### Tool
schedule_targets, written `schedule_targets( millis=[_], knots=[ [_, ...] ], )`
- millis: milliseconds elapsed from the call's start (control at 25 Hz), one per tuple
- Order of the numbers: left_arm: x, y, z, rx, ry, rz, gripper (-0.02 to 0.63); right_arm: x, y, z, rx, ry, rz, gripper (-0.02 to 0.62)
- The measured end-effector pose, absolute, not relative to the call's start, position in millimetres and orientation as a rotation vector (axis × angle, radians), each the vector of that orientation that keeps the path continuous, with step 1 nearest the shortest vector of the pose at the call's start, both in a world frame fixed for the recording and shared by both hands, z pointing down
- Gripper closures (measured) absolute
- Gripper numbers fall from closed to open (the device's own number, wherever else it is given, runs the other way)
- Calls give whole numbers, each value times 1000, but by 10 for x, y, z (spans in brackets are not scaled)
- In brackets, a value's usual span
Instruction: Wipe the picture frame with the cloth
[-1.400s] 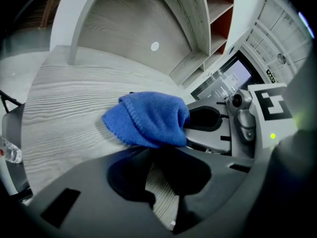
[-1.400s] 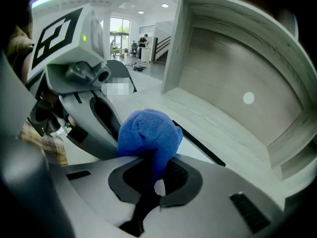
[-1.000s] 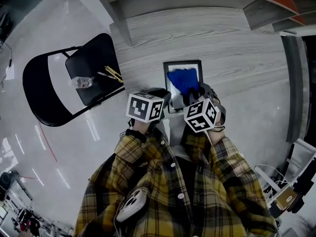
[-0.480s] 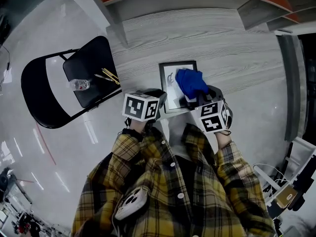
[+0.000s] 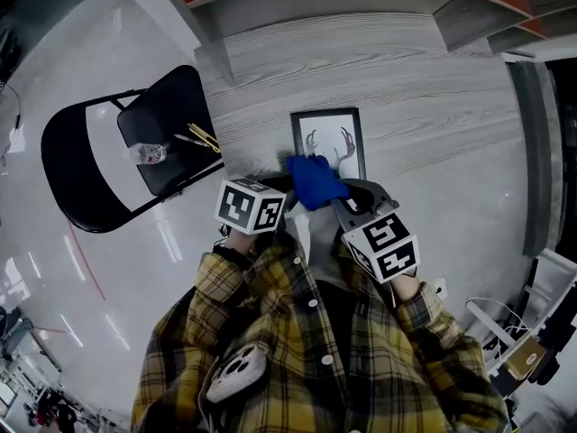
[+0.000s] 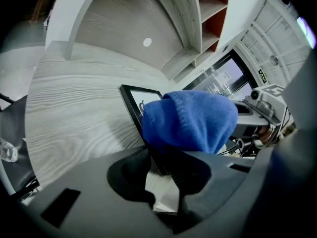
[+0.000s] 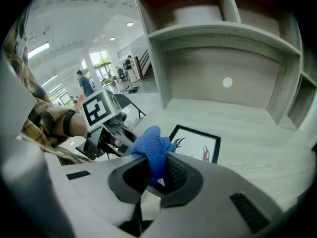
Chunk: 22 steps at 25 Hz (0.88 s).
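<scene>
Head view: picture frame (image 5: 329, 138) flat on grey wood-grain desk (image 5: 433, 88), its near edge close to the desk's front lip. Bare desktop open to right and beyond frame. At left, folding chair (image 5: 171, 106) sits just beside desk edge. Over frame's near-left corner, bunched blue cloth (image 5: 315, 181), pinched in right gripper (image 7: 156, 170) (jaws clamped on it). At same corner, left gripper (image 6: 161, 155) closed, frame edge running into its jaws. Both forearms angled inward, marker cubes up.
</scene>
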State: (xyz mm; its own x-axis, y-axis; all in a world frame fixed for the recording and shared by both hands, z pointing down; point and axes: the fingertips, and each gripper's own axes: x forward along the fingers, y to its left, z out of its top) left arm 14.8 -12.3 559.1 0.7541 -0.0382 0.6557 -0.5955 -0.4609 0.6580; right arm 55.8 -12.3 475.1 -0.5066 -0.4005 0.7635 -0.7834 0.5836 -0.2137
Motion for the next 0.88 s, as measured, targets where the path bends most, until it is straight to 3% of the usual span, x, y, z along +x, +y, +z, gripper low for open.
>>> schedule_targets(
  millis=[200, 560, 640, 880],
  knots=[
    [174, 62, 5737, 1947, -454, 784, 515, 339, -5, 5318, 853, -2084, 842, 557],
    [117, 106, 5786, 1951, -496, 805, 533, 415, -54, 5600, 848, -2005, 663, 557],
    [94, 86, 5805, 1968, -519, 836, 592, 464, -52, 5613, 865, -1995, 649, 557],
    [84, 90, 5825, 1974, -537, 868, 597, 640, -52, 5615, 904, -1955, 619, 557]
  ],
)
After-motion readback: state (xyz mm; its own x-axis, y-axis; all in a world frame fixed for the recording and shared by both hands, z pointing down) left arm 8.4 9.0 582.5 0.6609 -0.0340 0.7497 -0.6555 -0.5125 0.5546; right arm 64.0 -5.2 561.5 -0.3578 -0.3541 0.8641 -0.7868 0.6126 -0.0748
